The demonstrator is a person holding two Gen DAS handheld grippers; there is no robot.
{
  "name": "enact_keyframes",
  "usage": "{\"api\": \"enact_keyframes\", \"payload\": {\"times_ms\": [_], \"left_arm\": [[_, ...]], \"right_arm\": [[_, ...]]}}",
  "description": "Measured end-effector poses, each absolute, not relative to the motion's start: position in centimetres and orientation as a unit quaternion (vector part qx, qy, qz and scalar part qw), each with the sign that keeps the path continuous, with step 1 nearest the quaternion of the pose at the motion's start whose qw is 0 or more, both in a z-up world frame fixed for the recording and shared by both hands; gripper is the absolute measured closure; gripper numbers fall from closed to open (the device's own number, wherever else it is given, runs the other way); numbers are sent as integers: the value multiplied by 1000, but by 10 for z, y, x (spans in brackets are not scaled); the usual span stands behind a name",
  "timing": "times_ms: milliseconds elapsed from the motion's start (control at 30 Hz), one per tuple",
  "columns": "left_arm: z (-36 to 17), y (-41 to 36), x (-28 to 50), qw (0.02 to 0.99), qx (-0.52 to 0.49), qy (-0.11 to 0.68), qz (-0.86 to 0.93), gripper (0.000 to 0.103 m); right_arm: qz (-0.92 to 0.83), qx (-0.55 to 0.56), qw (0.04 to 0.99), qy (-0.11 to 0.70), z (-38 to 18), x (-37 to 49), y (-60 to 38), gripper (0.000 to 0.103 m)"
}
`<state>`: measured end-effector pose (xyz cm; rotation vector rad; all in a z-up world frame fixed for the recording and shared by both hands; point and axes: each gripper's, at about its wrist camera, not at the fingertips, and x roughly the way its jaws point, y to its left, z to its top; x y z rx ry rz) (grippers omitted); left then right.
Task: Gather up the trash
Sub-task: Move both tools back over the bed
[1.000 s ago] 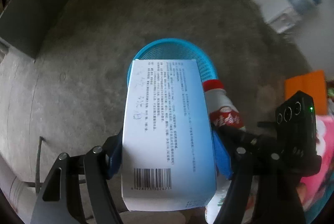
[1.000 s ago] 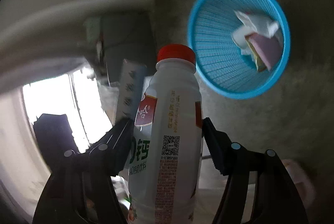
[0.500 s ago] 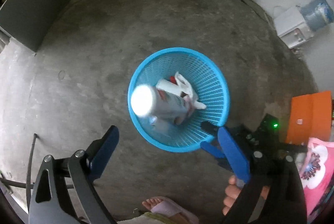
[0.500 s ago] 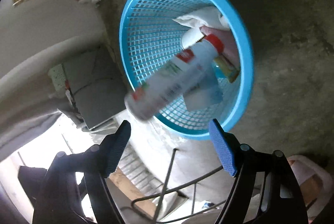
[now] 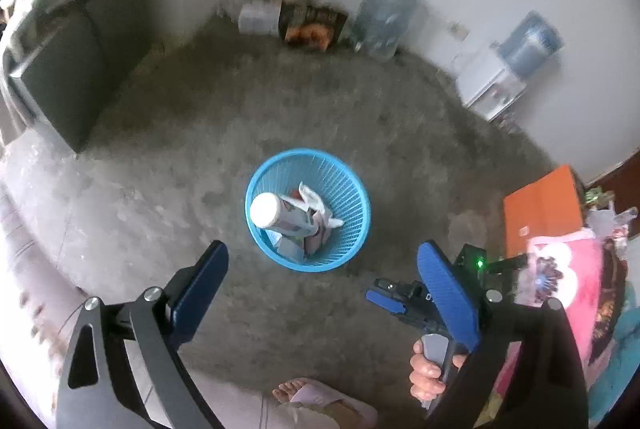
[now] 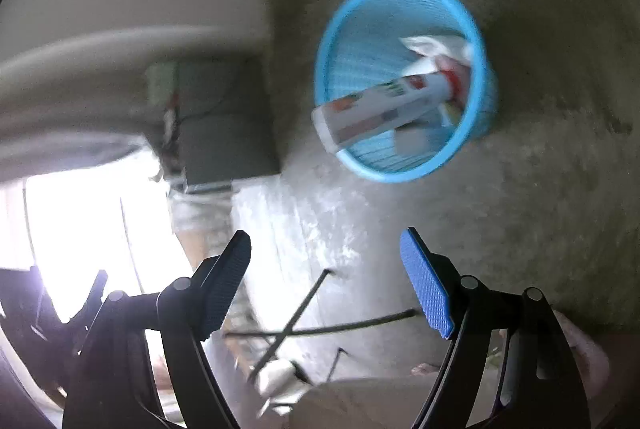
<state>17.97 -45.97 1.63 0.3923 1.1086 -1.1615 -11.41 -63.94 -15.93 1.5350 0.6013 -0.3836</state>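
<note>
A blue mesh waste basket stands on the concrete floor; it also shows in the right wrist view. Inside it lie a white drink bottle with a red cap, bottom end up, crumpled white paper and a box, partly hidden. The bottle shows in the right wrist view leaning on the rim. My left gripper is open and empty, above and in front of the basket. My right gripper is open and empty; it shows in the left wrist view at the lower right.
Water jugs, a white dispenser and boxes stand along the far wall. An orange box and pink cloth lie at the right. A grey cabinet is at the left. A sandalled foot is below.
A second ago my left gripper held a white box and my right held the bottle over the basket. Both were dropped in. Both grippers have since risen away from the basket.
</note>
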Motion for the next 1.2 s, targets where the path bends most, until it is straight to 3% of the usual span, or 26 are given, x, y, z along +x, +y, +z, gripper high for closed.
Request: {"api": "enact_keyframes", "payload": {"times_ms": [233,433,633,1200], "left_arm": [[66,-324,178,744,112,445,-486,9],[65,-194,187,809,31,440,-389,8],[59,-97,186,845,-11,433,-314,8],[51,55,194,892,-104,381,-220,8]], "right_arm": [[-119,560,765,296,-77,-92,-586,30],[-50,477,819,314,-26,-59,-533,29],[6,427,832,353,-11,-21,-480,30],[138,341,814,450,19,86,-364,29]]}}
